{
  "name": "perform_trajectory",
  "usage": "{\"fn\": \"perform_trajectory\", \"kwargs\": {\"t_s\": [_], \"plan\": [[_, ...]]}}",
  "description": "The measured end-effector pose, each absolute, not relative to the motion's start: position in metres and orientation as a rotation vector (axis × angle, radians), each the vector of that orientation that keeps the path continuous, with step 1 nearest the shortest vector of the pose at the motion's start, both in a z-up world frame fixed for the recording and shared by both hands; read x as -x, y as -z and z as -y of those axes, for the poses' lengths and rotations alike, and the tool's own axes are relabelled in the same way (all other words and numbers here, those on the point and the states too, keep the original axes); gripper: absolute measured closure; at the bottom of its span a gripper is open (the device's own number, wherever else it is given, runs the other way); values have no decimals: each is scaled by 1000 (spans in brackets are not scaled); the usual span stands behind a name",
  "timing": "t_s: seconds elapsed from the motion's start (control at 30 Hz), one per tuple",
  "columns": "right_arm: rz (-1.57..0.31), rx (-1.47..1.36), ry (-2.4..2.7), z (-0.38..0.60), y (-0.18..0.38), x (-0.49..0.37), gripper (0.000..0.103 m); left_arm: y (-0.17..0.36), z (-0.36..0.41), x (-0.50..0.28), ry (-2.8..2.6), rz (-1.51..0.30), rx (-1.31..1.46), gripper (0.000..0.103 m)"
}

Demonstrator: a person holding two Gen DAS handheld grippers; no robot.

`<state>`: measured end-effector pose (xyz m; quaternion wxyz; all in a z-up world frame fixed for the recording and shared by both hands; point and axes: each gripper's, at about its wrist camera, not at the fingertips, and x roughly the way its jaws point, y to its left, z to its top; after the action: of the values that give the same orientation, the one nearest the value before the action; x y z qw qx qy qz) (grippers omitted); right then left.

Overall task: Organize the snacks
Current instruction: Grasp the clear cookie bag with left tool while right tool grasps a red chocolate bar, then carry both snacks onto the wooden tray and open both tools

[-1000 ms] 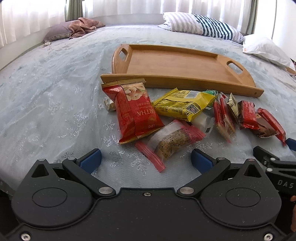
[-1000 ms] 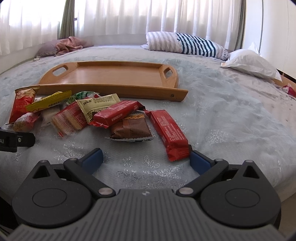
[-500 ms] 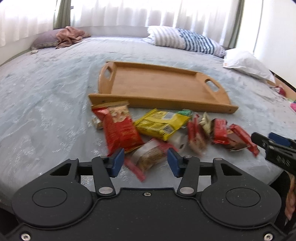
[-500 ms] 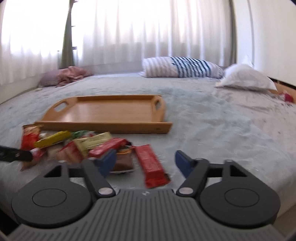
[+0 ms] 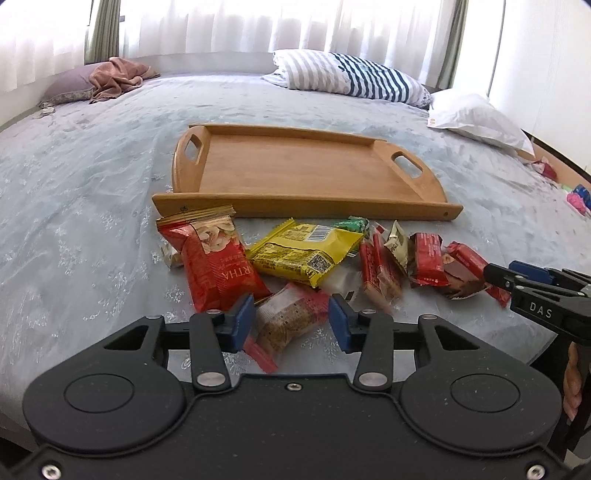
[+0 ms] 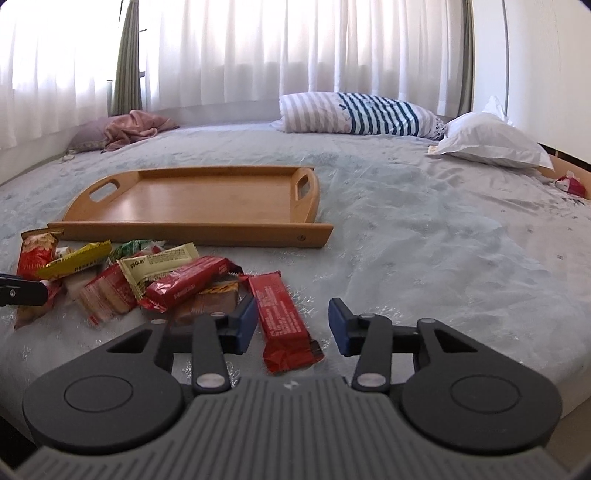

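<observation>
both your grippers are spread open: the left gripper (image 5: 291,325) straddles a clear granola pack (image 5: 291,321), the right gripper (image 6: 291,325) a red bar (image 6: 282,319), neither pinched.

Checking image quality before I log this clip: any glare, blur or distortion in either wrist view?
Left wrist view: curtains blown out by backlight, fisheye bows the wooden tray, snack pile mostly sharp. Right wrist view: curtains likewise overexposed, bed curves at the edges, no obvious motion blur.

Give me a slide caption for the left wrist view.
Left gripper open around a clear snack bag, snack pile on the bed before an empty wooden tray.
</observation>
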<state>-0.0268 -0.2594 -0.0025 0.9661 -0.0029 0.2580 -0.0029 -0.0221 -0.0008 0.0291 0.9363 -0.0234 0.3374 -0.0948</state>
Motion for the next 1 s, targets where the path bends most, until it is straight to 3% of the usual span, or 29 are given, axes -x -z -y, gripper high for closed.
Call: {"fn": "perform_trajectory", "kwargs": {"t_s": [0.33,0.6,0.73,0.8,0.83,1.0], "plan": [[-542,-9,-13,260,7,17,55,-26,1,17,201,-685,33,55],[-556,-19,-20,261,11,13,55,-26,-1,21,248,-719,66,56],[-564,-24,-30,260,13,8,63,-21,-3,21,248,-728,63,57],[-565,-29,-35,259,14,6,69,-16,-6,17,239,-745,93,60],[-564,-28,-41,258,14,6,74,-14,-7,17,232,-747,100,69],[-549,-38,-35,254,8,12,75,-21,-8,20,220,-735,129,75]]}}
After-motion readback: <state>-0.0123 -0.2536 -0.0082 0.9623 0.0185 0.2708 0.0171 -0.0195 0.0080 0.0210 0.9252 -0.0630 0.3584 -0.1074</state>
